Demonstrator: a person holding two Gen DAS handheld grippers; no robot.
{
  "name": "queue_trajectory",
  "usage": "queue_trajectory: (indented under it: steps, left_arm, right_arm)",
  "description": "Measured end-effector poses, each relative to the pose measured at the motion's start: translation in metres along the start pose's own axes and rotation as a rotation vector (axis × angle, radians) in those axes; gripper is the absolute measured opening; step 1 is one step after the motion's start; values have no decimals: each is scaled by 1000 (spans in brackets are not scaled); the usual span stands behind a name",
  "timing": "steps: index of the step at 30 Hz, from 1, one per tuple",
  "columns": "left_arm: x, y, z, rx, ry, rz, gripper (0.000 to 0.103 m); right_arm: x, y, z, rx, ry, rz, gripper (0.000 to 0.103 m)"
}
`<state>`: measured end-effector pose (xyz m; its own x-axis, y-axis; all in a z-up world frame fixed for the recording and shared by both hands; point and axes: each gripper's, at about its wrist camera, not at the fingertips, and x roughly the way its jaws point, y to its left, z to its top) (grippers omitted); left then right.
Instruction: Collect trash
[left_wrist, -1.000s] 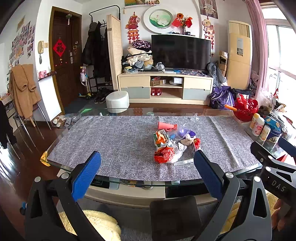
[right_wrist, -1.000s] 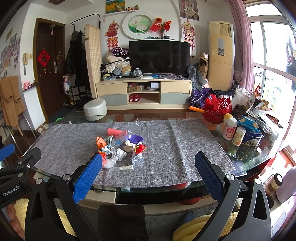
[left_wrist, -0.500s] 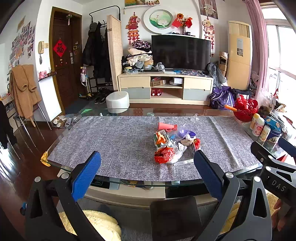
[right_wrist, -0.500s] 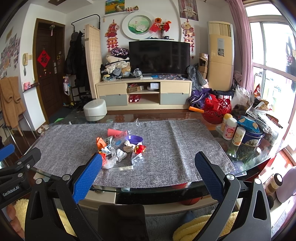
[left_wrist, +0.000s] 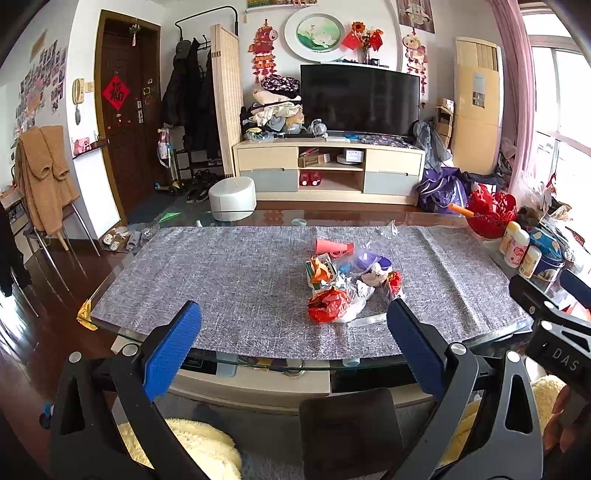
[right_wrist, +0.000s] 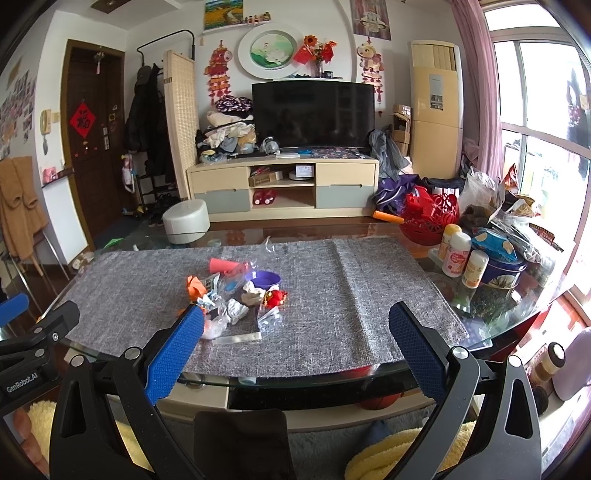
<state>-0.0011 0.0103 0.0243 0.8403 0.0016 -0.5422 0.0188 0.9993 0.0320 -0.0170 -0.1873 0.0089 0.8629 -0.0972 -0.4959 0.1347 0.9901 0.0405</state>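
A pile of trash (left_wrist: 347, 280) lies on the grey cloth (left_wrist: 236, 273) over the glass table: red crumpled wrapper (left_wrist: 327, 308), orange paper, pink cone (left_wrist: 332, 245), purple bowl (left_wrist: 371, 262), clear plastic. It also shows in the right wrist view (right_wrist: 236, 295). My left gripper (left_wrist: 293, 325) is open and empty, held back off the table's near edge. My right gripper (right_wrist: 295, 328) is open and empty, also before the near edge, to the right of the left one.
Bottles and a blue tin (right_wrist: 476, 262) crowd the table's right end beside a red basket (right_wrist: 428, 218). A white stool (left_wrist: 232, 197) stands beyond the table. A TV cabinet (left_wrist: 328, 170) lines the far wall. Yellow fluffy cushions (left_wrist: 199, 446) lie below the grippers.
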Motion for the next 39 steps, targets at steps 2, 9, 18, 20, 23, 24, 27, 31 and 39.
queue_trajectory:
  steps: [2, 9, 18, 20, 23, 24, 27, 31, 39]
  left_arm:
    - [16, 2, -5, -4, 11, -2, 95]
    - [61, 5, -17, 24, 68, 15, 95]
    - [128, 0, -31, 67, 195, -8, 95]
    - [145, -2, -35, 72, 222, -18, 95]
    - [166, -4, -38, 86, 256, -26, 95]
    - [174, -5, -39, 93, 269, -24, 95]
    - [189, -9, -38, 109, 290, -25, 95]
    - [208, -12, -33, 115, 313, -58, 95]
    - [238, -20, -25, 100, 360, -149, 95]
  right_arm:
    - [2, 0, 0, -3, 3, 6, 100]
    - [36, 2, -11, -62, 28, -63, 100]
    - [108, 2, -32, -35, 212, 19, 100]
    - [126, -3, -35, 7, 263, 63, 100]
    - [149, -4, -39, 20, 310, 59, 100]
    - [155, -3, -41, 17, 320, 58, 100]
    - [180, 1, -42, 14, 352, 97, 100]
    - [206, 9, -38, 30, 383, 155, 95]
    - [260, 25, -39, 48, 480, 193, 71]
